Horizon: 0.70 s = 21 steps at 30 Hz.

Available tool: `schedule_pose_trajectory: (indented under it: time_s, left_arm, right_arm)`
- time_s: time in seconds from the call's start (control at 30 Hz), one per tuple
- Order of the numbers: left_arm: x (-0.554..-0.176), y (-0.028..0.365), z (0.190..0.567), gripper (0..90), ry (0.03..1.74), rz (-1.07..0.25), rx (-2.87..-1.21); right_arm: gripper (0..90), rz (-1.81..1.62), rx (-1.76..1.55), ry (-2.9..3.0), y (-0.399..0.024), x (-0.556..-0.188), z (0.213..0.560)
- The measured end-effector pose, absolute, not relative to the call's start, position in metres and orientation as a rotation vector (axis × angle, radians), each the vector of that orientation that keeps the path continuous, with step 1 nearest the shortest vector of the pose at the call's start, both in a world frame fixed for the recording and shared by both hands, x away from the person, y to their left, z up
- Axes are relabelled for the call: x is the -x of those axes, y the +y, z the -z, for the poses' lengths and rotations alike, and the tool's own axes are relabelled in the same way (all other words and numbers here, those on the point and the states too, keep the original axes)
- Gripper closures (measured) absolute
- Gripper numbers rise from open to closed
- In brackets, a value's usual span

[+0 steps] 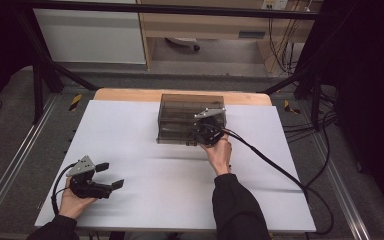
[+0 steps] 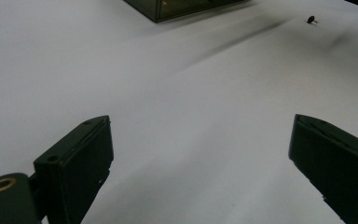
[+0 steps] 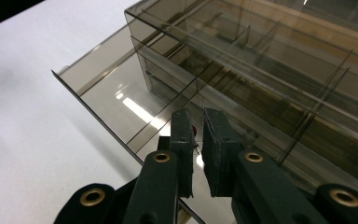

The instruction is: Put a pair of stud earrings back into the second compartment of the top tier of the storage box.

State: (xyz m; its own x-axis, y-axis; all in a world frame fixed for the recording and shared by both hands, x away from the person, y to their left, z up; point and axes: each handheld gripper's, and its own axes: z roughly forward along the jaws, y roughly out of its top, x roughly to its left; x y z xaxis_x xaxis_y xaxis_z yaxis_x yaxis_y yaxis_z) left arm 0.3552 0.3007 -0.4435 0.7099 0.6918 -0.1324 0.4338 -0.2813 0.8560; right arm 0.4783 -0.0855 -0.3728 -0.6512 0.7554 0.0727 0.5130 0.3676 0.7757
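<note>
Right gripper [image 3: 196, 140]: being held over the open bottom drawer [image 3: 121, 100] of the smoked drawer box [image 1: 192, 118]; jaws nearly together, a small red part [image 3: 194, 131] being pinched between the tips.
Red part: being carried just above the drawer floor, near the drawer's front lip; contact with the floor cannot be told.
Drawer: being left pulled out toward the person, long axis running across the box front, dividers splitting it into compartments.
Key relation: drawer compartment lying straight below and slightly ahead of the tips, so a short lowering is judged enough before release.
Left gripper [image 2: 200, 154]: being held idle over bare white table [image 1: 145, 170], jaws wide, nothing between them.
Spare part [image 2: 311, 19]: small dark piece lying loose on the table, well apart from both grippers.
Nearer hand: right, by far.
</note>
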Motion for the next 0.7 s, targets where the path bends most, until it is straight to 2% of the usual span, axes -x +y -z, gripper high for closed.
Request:
schedule_pose_trajectory:
  time_s: [0.23, 0.5, 0.6, 0.7]
  left_arm:
    - [-0.355, 0.301, 0.444, 6.0, 0.869, -0.324, -1.926]
    - [-0.355, 0.301, 0.444, 6.0, 0.869, -0.323, -1.925]
    - [-0.355, 0.300, 0.444, 6.0, 0.871, -0.323, -1.926]
    - [-0.355, 0.300, 0.444, 6.0, 0.870, -0.322, -1.926]
  right_arm:
    - [81.9, -1.152, -1.116, 2.341, -0.082, -0.480, 0.380]
    - [70.0, -1.201, -1.099, 2.303, -0.090, -0.475, 0.364]
    - [53.2, -1.230, -1.062, 2.284, -0.098, -0.464, 0.351]
    - [45.3, -1.257, -1.052, 2.278, -0.104, -0.456, 0.346]
